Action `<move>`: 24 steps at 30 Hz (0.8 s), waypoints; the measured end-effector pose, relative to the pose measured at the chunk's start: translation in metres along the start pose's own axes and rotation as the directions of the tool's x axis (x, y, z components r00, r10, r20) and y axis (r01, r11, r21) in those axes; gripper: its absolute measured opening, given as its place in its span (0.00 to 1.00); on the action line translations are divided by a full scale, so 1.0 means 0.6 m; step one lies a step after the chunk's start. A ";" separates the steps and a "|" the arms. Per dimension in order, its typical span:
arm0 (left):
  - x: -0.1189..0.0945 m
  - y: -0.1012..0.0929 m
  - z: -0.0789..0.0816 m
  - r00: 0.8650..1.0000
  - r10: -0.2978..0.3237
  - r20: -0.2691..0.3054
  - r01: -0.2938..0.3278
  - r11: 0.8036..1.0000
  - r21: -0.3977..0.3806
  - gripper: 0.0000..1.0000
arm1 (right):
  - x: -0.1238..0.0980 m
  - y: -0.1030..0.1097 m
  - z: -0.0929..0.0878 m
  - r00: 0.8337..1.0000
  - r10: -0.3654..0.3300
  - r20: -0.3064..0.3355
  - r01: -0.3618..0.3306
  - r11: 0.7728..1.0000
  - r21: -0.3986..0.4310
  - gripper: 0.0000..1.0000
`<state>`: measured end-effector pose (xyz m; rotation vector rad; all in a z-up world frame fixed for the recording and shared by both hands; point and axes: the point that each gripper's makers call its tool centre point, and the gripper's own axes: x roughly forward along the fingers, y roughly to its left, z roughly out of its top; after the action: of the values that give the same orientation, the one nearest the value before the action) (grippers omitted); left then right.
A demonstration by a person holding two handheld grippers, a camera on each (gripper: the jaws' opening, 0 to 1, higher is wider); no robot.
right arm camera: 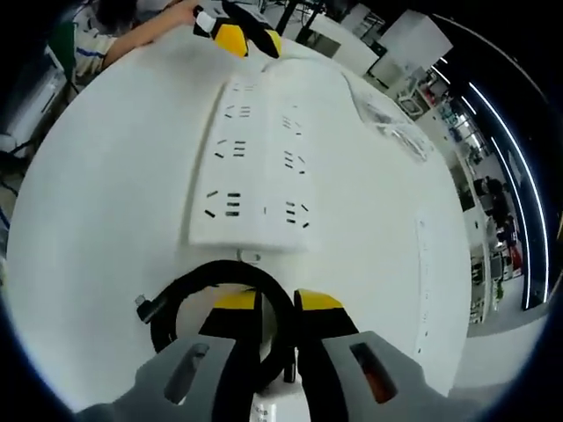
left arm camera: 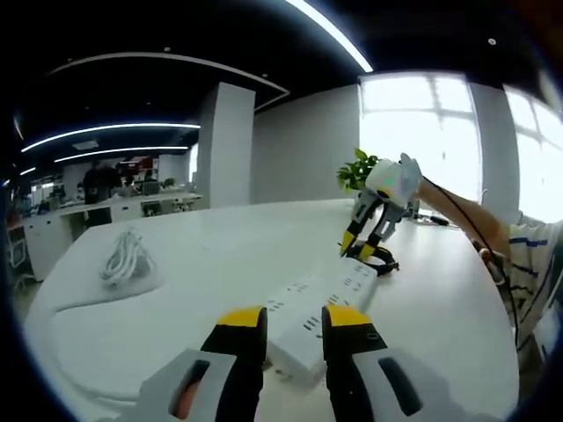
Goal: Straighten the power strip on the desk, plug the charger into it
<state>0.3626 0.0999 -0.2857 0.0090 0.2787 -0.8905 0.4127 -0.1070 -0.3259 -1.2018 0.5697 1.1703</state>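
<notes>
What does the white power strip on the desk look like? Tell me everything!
The power strip is a long, flat white plastic block lying on the white desk. Its top has two rows of dark socket slots. In the right gripper view, a coiled black cable lies at its near end, under the right gripper; the left gripper is at the far end. In the left gripper view, that gripper's yellow-tipped jaws sit on either side of the strip's end; whether they touch it cannot be told.

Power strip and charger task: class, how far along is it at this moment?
Early. The white rectangular power strip lies flat on the white desk with every socket empty. The right gripper hovers at the coiled black cable; the left gripper sits at the strip's other end. Plugging in remains.
</notes>
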 end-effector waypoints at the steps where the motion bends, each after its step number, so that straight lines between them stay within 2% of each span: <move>1: 0.001 -0.001 0.000 1.000 -0.001 -0.001 0.001 1.000 0.002 0.25 | 0.001 0.002 0.000 1.000 -0.002 -0.010 0.001 1.000 -0.018 0.14; 3: 0.002 -0.002 -0.001 1.000 -0.002 -0.004 0.002 1.000 0.003 0.25 | 0.001 0.004 0.000 1.000 -0.001 -0.029 -0.001 0.998 -0.069 0.13; 10: 0.002 -0.004 0.002 1.000 -0.014 0.005 0.014 1.000 -0.014 0.25 | -0.005 0.000 -0.005 1.000 -0.023 -0.004 0.022 0.996 -0.084 0.10; 14: 0.003 -0.006 0.000 1.000 -0.015 0.000 0.015 1.000 -0.010 0.25 | -0.017 -0.002 -0.009 0.995 -0.096 -0.009 0.094 0.987 -0.129 0.06; 22: 0.005 -0.007 -0.001 1.000 -0.020 -0.002 0.020 1.000 -0.012 0.25 | -0.030 0.010 -0.010 0.976 -0.214 0.044 0.218 0.970 -0.107 0.05; 24: 0.006 -0.007 -0.002 1.000 -0.022 -0.004 0.022 1.000 -0.012 0.25 | -0.036 0.018 -0.006 0.974 -0.212 0.073 0.218 0.971 -0.094 0.06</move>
<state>0.3614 0.0947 -0.2870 -0.0032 0.2885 -0.9105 0.3960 -0.1195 -0.3134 -1.2746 0.3261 1.0573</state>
